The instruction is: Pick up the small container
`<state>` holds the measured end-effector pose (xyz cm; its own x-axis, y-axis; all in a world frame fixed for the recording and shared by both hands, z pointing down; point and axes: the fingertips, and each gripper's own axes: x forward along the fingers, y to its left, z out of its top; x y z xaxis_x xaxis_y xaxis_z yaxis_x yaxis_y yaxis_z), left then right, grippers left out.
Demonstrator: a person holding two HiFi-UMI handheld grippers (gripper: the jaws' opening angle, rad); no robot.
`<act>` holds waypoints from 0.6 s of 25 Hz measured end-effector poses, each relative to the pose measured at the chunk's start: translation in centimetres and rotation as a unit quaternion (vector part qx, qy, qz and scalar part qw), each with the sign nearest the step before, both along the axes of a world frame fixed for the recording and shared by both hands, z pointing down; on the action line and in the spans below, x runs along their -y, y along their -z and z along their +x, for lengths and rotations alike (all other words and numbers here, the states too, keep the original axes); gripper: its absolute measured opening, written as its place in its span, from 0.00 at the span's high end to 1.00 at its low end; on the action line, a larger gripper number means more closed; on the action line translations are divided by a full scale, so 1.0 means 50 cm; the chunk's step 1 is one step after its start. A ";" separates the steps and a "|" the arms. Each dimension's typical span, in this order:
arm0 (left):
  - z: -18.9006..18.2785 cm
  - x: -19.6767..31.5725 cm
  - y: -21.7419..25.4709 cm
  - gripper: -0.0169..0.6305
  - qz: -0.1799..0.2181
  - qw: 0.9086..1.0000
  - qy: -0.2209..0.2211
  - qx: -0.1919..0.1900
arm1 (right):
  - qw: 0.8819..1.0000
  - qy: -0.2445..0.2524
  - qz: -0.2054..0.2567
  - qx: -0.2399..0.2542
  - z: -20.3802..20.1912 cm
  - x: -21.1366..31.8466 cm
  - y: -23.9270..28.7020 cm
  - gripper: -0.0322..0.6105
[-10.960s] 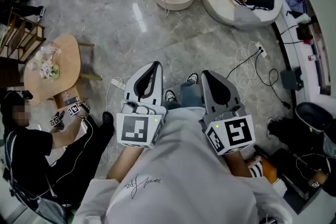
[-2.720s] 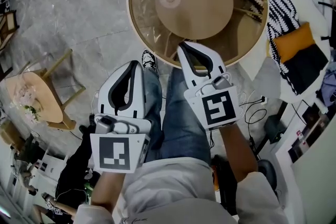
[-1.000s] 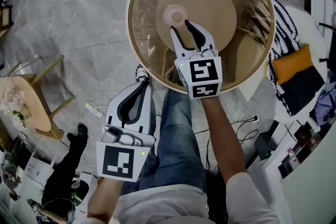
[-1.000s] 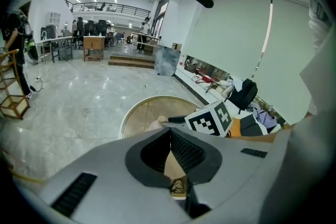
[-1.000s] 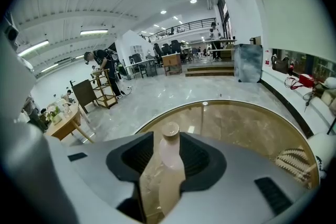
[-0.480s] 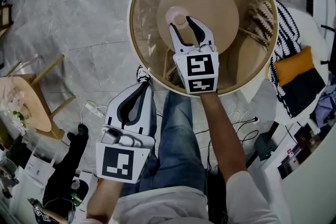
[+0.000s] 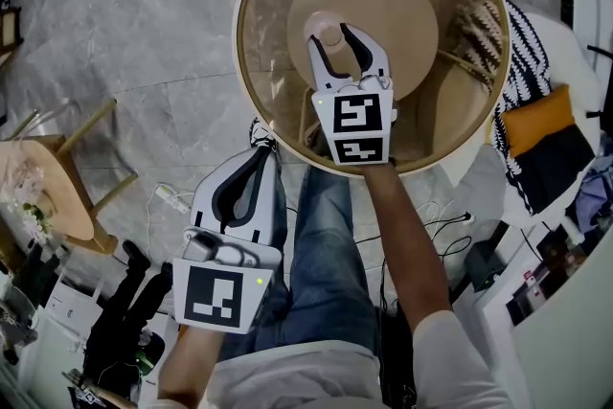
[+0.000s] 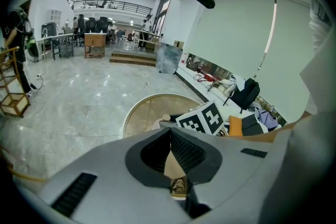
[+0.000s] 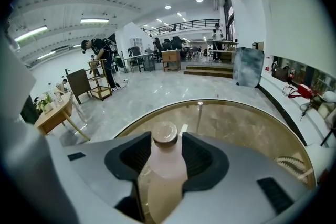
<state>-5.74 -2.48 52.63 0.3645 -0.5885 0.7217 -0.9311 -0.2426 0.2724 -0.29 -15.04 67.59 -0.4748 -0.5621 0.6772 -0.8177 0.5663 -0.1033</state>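
Observation:
The small container [image 7: 329,35], a pale pink bottle with a tan cap [image 9: 165,134], stands upright on the round glass table [image 7: 251,62]. My right gripper [image 7: 332,37] reaches over the table, and the bottle stands between its jaws. Those jaws have just been opening and are spread wide. In the right gripper view [image 9: 166,140] the bottle fills most of the gap, and I see no pad pressing on it. My left gripper [image 7: 261,156] hangs back over the person's jeans, short of the table. Its tips meet [image 8: 169,129] with nothing between them.
Under the glass are a round wooden shelf [image 7: 402,5] and a woven item [image 7: 479,19]. A white seat with striped, orange and black cushions [image 7: 541,124] stands at the right. A small wooden table [image 7: 38,196] is at the left, and cables [image 7: 460,225] lie on the floor.
My right gripper has slid forward and a little down, so the container now stands between its jaws, which look wider. The left gripper has stayed put.

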 end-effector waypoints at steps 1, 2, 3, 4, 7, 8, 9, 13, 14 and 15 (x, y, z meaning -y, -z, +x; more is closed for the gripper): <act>-0.001 0.000 -0.001 0.95 0.000 1.000 0.000 0.000 | 1.000 -0.001 0.000 0.000 0.000 0.001 -0.001 0.65; -0.001 0.000 -0.002 0.95 0.000 1.000 0.000 0.000 | 1.000 -0.003 -0.001 0.000 -0.001 0.001 -0.001 0.65; -0.002 0.001 -0.003 0.95 0.000 1.000 0.000 0.000 | 1.000 -0.003 -0.002 0.001 -0.002 0.002 -0.003 0.65; -0.003 0.002 -0.004 0.95 0.001 1.000 0.000 0.001 | 1.000 -0.004 -0.003 0.000 -0.003 0.004 -0.004 0.65; -0.007 0.006 -0.005 0.95 0.001 1.000 0.001 0.002 | 1.000 -0.005 -0.001 -0.003 -0.006 0.008 -0.008 0.66; -0.008 0.006 -0.005 0.95 0.001 1.000 0.001 0.002 | 1.000 -0.004 0.001 -0.006 -0.006 0.009 -0.009 0.67; -0.008 0.005 -0.005 0.95 0.001 1.000 0.002 0.002 | 1.000 -0.003 0.004 -0.010 -0.006 0.009 -0.009 0.69; -0.014 0.010 0.002 0.95 0.009 1.000 0.010 -0.005 | 1.000 0.001 0.012 -0.025 -0.009 0.009 -0.011 0.71; -0.015 0.011 0.004 0.95 0.013 1.000 0.011 -0.006 | 1.000 0.003 0.014 -0.026 -0.010 0.009 -0.011 0.71; -0.016 0.010 0.006 0.95 0.015 1.000 0.011 -0.006 | 1.000 0.005 0.015 -0.027 -0.010 0.009 -0.011 0.72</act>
